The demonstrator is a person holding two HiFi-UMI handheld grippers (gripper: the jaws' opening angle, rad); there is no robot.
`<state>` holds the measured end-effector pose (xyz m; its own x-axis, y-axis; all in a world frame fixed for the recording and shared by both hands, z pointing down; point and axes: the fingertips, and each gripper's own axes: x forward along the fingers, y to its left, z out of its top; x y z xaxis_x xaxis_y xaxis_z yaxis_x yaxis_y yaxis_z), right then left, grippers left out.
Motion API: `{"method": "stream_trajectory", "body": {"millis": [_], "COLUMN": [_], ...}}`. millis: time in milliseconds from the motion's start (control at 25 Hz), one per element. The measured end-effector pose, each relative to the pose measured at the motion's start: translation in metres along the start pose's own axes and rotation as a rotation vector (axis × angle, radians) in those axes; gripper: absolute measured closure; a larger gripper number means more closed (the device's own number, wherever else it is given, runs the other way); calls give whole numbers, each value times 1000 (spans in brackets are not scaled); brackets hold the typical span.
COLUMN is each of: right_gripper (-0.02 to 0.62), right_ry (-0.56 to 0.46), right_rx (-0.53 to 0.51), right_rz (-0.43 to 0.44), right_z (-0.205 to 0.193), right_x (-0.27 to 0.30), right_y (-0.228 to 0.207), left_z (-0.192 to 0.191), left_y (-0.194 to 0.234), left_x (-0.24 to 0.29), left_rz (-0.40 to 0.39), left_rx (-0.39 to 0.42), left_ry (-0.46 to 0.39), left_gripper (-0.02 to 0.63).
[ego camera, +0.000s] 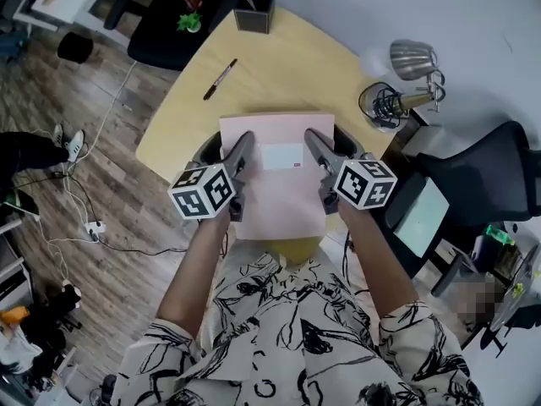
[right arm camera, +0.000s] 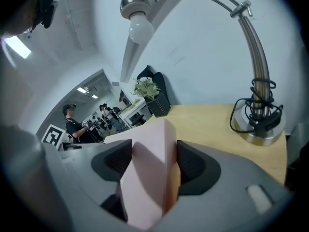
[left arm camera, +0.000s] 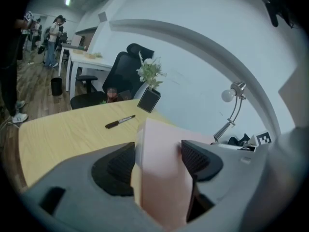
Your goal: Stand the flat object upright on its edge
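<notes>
Left tongs (ego camera: 243,146) and right tongs (ego camera: 315,144) clamp the pink flat object (ego camera: 279,197), label (ego camera: 282,156) unreadable.

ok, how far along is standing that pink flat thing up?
Done: left gripper and right gripper each clamp a side of the pink flat object. In hand: it looks held clear of the table, broad labelled face up. Left: tip it onto an edge, set it on the table, release.

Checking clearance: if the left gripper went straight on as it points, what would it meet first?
Beyond the pink box the left gripper holds, probably the tabletop near the black planter; depth is unclear.
</notes>
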<state>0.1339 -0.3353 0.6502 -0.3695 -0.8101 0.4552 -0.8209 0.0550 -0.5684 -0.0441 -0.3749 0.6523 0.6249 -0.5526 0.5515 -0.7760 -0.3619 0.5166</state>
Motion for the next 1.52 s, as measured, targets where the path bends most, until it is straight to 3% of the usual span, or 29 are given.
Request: {"method": "stream_trajectory", "body": {"millis": [440,960,1520], "right_gripper": [299,298,295], "right_ry": [-145,-276,-379], "right_rx": [-169,-310,-456], "right_rz": [75,146,198], "right_z": [62,101,120], "right_x": [-39,-73,-93], "right_y": [56,104,132], "left_z": [59,104,123], "left_y": [-46,-82,-100], "left_x": [-51,-99,-128], "left_rz": [-33,-74,-103], "left_rx": [132,279,434], "left_ry": [-167,-325,-399], "left_gripper": [302,299,296]}}
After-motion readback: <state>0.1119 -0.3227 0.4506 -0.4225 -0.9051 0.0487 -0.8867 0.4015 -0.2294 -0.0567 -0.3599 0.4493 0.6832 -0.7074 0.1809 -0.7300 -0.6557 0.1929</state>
